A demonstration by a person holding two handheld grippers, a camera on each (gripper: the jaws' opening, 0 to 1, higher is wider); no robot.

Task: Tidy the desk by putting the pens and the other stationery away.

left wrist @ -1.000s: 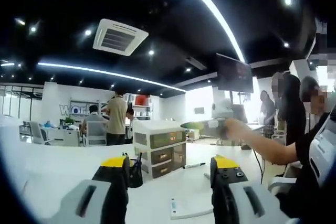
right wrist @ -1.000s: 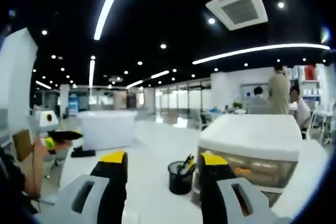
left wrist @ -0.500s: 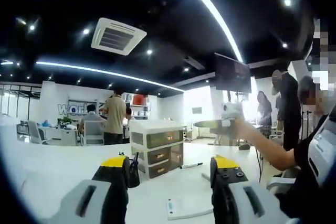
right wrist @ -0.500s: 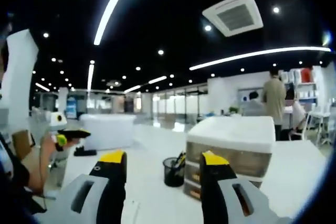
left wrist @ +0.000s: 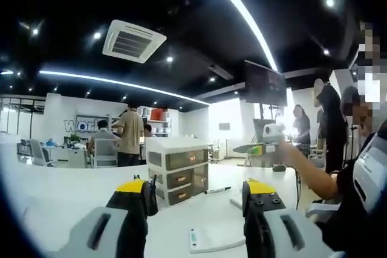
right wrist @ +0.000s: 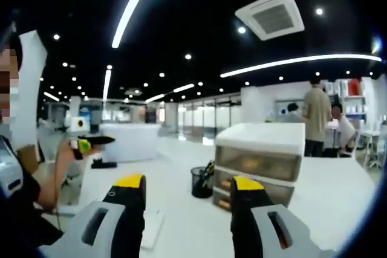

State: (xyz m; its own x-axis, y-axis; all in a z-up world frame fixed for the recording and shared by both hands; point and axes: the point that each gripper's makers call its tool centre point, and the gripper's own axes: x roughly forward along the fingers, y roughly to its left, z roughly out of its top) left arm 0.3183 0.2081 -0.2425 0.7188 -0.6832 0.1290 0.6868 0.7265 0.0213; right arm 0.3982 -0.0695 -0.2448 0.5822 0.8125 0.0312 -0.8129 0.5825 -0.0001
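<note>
In the left gripper view, a drawer unit (left wrist: 178, 170) is sitting mid-frame on the desk (left wrist: 54, 191), a pen cup (left wrist: 151, 190) just left of it, a marker (left wrist: 217, 190) lying right, a flat pad (left wrist: 214, 238) lying below.

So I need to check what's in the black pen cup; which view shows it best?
The right gripper view: the black pen cup stands clear beside the drawer unit. In the left gripper view it is half hidden behind a jaw.

One drawer unit (right wrist: 257, 164), perhaps one marker (left wrist: 216, 190)
</note>
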